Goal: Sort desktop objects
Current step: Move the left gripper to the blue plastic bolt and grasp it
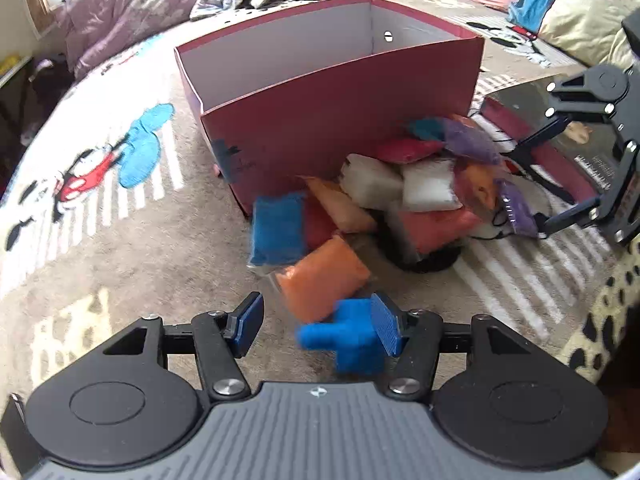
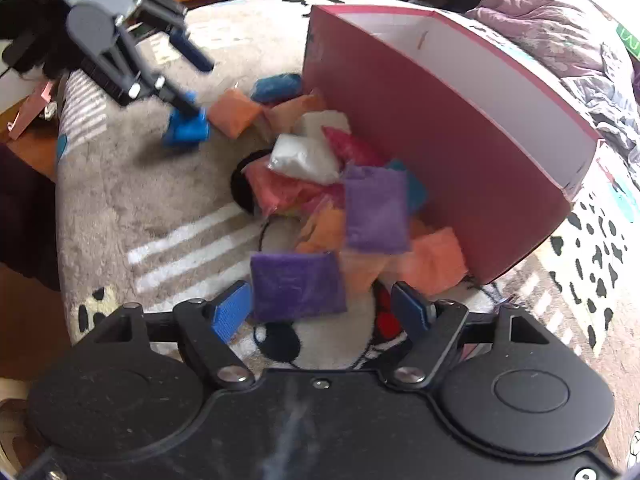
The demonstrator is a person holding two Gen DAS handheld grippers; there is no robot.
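The left gripper (image 1: 318,330) is standing with its fingers wide apart; a blue bag (image 1: 348,336) is sitting against the inner face of the right pad (image 1: 386,330), clear of the left pad (image 1: 248,326), so nothing is being clamped. In the right wrist view the same bag (image 2: 186,128) is lying on the blanket (image 2: 108,196) at that gripper's (image 2: 188,80) tip.

The right gripper (image 2: 322,312) is also standing with its fingers spread. A purple bag (image 2: 298,282) is lying between them, touching or just beside the left pad (image 2: 232,316) and apart from the right pad (image 2: 412,306).

Ahead of both grippers a pile of bags (image 1: 400,192) is resting on the blanket against the outer wall of a red box (image 1: 332,120): orange, white, red, teal and purple ones are overlapping. An orange bag (image 1: 322,278) is lying just beyond the blue one. A second purple bag (image 2: 376,210) is resting on top of the pile nearer the box (image 2: 440,152). The box is standing open, its white inside showing. Motion blur is softening the bag edges.
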